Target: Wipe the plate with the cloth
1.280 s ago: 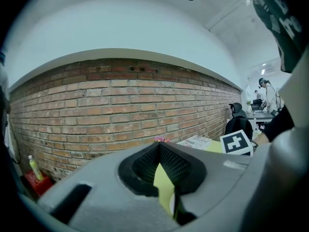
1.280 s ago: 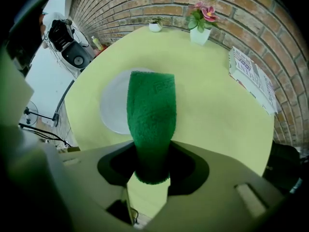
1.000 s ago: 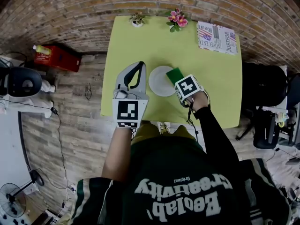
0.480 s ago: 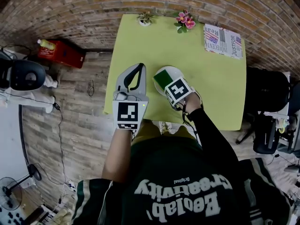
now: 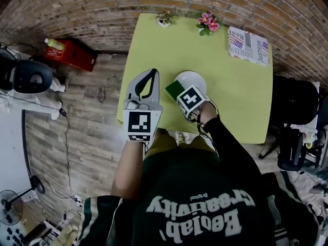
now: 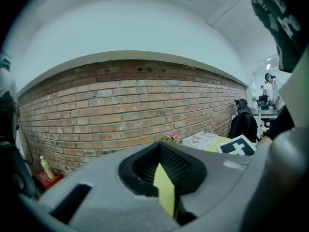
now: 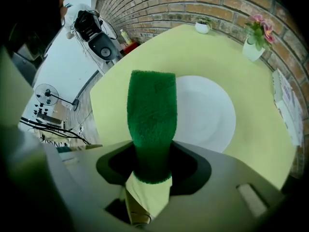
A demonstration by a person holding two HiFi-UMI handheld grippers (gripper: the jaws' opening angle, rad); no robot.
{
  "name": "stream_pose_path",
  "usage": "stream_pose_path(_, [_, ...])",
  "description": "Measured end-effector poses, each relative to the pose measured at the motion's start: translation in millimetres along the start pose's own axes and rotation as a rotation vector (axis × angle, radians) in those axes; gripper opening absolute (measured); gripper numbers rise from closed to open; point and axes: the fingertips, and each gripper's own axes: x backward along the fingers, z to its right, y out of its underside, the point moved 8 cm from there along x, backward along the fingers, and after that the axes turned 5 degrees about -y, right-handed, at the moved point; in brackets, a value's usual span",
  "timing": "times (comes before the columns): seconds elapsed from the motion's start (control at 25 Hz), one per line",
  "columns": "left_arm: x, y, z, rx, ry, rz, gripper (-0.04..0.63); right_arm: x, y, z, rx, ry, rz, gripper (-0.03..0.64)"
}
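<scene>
Table: yellow-green, rectangular, brick wall along its 12 o'clock edge. Printed newspaper lies flat at the table's 1 o'clock corner.

White round plate sits flat on the table, a bit toward 10 o'clock from table centre, well apart from the newspaper.

Green fuzzy rectangular cloth: in the right gripper view its long axis runs 6-to-12, free end pointing to 12 straight out from the jaws. The far half overlaps the plate's 9 o'clock rim. In the head view it sits at the plate's 8 o'clock edge. Can't tell if it actually touches the plate surface.

Right gripper: pointing steeply down, at 7 o'clock of the plate. Jaws part-way spread and have just been opening, near end of the cloth between them, pinched.

Left gripper: roughly level, over the table's 9 o'clock edge, at 9 o'clock of the plate and apart from it. Jaws pressed together at the tips, nothing in them.

Pink flowers in a small pot stand at the table's 12 o'clock edge.
</scene>
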Motion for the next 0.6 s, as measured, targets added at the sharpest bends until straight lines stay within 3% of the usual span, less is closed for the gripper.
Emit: stream_pose_path(0.6, [-3.1, -7.2, 33.2, -0.006, 0.054, 0.022, 0.008, 18.1, 40.3, 36.1, -0.093, 0.070, 0.014, 0.206])
